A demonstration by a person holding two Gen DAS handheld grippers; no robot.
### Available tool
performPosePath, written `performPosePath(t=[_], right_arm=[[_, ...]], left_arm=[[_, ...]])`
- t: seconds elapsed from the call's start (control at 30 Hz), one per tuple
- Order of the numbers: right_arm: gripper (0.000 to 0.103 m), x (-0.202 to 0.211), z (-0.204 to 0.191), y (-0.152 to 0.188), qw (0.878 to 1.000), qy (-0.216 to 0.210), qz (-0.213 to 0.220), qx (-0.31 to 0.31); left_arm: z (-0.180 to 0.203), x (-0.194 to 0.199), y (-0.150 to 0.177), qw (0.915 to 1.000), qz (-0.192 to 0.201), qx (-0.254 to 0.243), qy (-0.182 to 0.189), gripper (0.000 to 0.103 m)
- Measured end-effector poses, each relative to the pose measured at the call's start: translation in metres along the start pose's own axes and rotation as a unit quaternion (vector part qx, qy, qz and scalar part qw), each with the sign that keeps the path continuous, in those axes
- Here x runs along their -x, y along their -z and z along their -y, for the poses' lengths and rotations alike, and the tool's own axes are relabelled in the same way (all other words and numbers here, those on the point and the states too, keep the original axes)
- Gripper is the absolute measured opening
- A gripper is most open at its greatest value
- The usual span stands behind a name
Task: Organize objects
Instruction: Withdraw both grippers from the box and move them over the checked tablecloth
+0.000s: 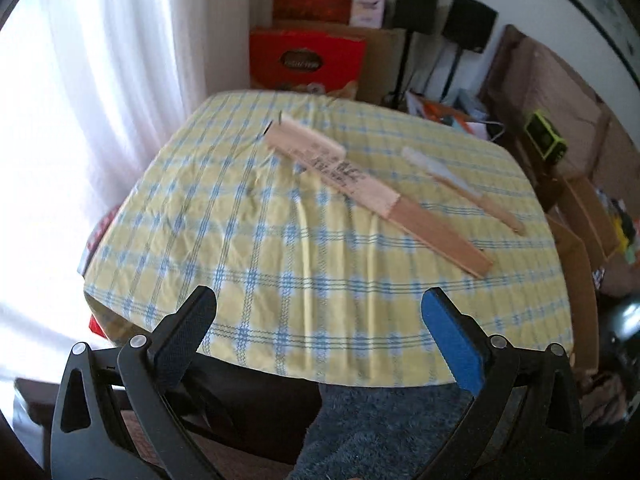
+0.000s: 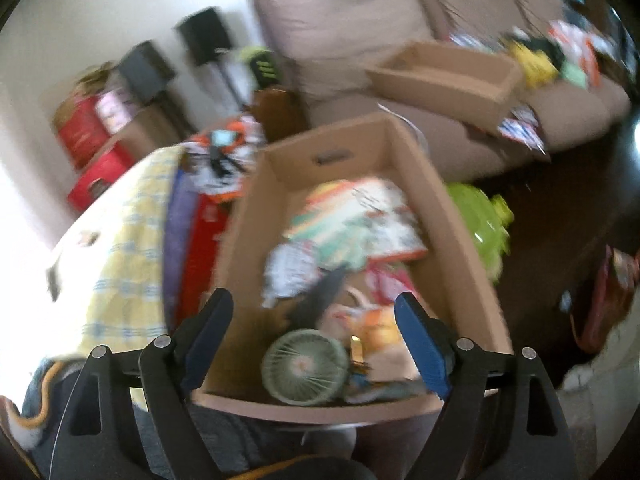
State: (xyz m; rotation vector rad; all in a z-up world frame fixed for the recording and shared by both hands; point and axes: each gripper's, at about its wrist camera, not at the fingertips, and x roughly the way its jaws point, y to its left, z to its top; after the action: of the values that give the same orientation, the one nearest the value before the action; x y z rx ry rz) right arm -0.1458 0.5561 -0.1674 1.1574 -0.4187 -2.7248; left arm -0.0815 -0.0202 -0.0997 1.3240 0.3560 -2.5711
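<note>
A: Left gripper [image 1: 318, 306]? 
B: Spread wide, empty; two folded fans [image 1: 376, 196] on the checked tablecloth [image 1: 224, 216] at one o'clock.
A: Right gripper [image 2: 314, 306]? 
B: Agape, empty, over the cardboard box [image 2: 456, 240]; contents blurred, a round green fan [image 2: 306, 366] at six.

Motion blur smears the contents of the cardboard box [image 2: 452, 216], and print on the folded fan [image 1: 352, 176] is unreadable.
</note>
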Motion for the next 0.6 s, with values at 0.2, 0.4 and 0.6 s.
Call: performPosePath(t=[0.2, 0.4, 0.6], right_arm=[[0.086, 0.009, -0.086, -0.006, 0.993, -0.068, 0.009, 0.096], [0.086, 0.004, -0.215, -0.024, 0.965, -0.18, -0.03, 0.188], [0.082, -0.027, -0.32, -0.018, 0.938, -0.192, -0.068, 0.281]], left_arm=[[-0.013, -0.015, -0.004, 0.9992, -0.007, 0.039, 0.01, 0.103], [-0.02, -0.017, -0.005, 0.9981, -0.005, 0.053, 0.03, 0.103], [-0.03, -0.02, -0.01, 0.9976, -0.01, 0.051, 0.046, 0.103]])
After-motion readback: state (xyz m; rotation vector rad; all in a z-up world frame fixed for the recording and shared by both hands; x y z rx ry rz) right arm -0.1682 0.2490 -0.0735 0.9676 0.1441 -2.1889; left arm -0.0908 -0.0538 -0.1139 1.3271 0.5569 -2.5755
